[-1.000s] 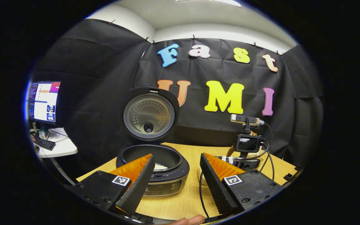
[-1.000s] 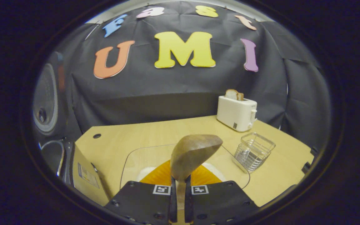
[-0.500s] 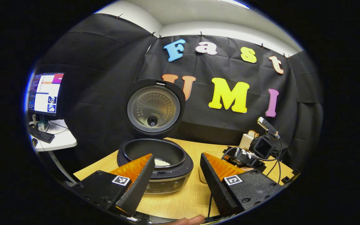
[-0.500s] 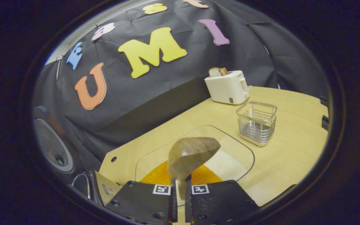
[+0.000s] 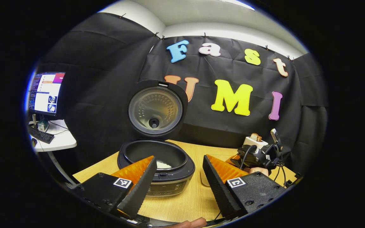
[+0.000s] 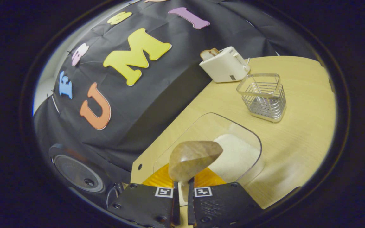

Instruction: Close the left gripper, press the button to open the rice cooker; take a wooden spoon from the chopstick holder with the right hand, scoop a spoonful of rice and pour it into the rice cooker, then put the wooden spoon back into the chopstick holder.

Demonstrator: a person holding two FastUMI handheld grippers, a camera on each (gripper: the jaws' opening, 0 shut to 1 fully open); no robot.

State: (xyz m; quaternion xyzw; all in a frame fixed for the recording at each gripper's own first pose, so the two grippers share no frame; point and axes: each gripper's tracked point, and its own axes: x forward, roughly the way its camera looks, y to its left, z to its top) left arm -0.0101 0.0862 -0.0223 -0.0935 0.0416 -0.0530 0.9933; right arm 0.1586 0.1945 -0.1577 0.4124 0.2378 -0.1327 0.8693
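Observation:
The black rice cooker (image 5: 156,164) stands open on the wooden table, lid (image 5: 155,109) upright, with a little white rice (image 5: 164,165) in the pot. My left gripper (image 5: 179,157) is open in front of it with nothing between its fingers. My right gripper (image 6: 182,187) is shut on the handle of the wooden spoon (image 6: 193,157), whose bowl hangs over a clear tray of rice (image 6: 234,152). The wire chopstick holder (image 6: 263,96) stands beyond the tray. In the left gripper view the right gripper (image 5: 258,155) sits low at the far right, held by a hand.
A white toaster (image 6: 223,65) with bread stands at the back by the black wall. The cooker's lid (image 6: 78,173) shows at the lower left of the right gripper view. A monitor and keyboard sit on a side desk (image 5: 51,142) to the left.
The right gripper, still holding the spoon, has rolled over and dropped lower to the right, away from the cooker and towards the rice tray. The left gripper has barely moved.

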